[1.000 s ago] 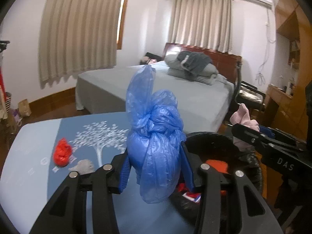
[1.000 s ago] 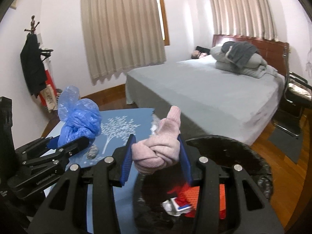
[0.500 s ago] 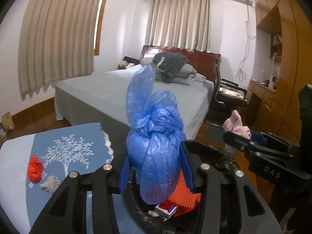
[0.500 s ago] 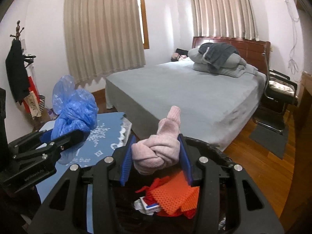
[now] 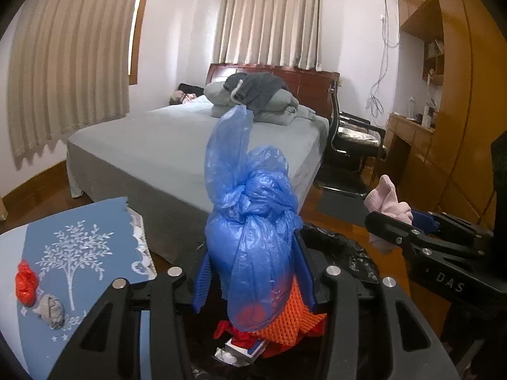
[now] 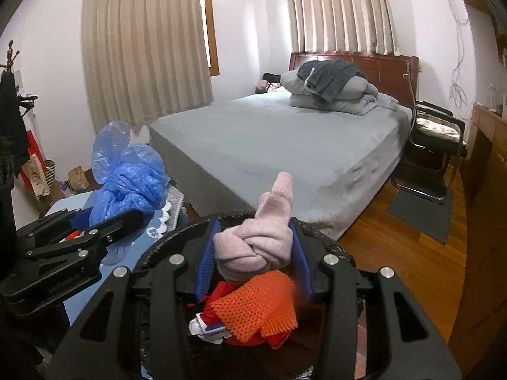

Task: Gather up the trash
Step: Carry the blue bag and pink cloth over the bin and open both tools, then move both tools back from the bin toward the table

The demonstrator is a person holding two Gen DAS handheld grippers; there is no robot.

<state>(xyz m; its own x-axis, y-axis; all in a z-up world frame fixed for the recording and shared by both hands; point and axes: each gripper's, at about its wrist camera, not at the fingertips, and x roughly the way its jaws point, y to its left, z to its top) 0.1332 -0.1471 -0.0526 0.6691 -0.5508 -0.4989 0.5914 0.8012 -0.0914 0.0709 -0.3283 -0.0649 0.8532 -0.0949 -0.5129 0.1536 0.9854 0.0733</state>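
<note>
Both grippers have swung from the counter [image 5: 79, 221] to over the black bin [image 5: 345, 247]. Left view: left gripper [image 5: 253, 272], jaws pinching the blue bag [image 5: 250, 237]; red scrap [image 5: 27, 281] and grey wad [image 5: 50, 312] remain uncollected. Right view: right gripper [image 6: 253, 259], jaws pinching the pink bundle [image 6: 256, 243] above binned orange netting [image 6: 256, 307].

A: Where did the left wrist camera look from?
B: Just behind its own fingers, tilted down over the bin [image 5: 342, 247], facing the bed [image 5: 177, 145].
A: And the right?
B: The same, close above the bin [image 6: 320, 240]. Both shared the bed [image 6: 285, 139], and each saw the other's tool at its edge.
</note>
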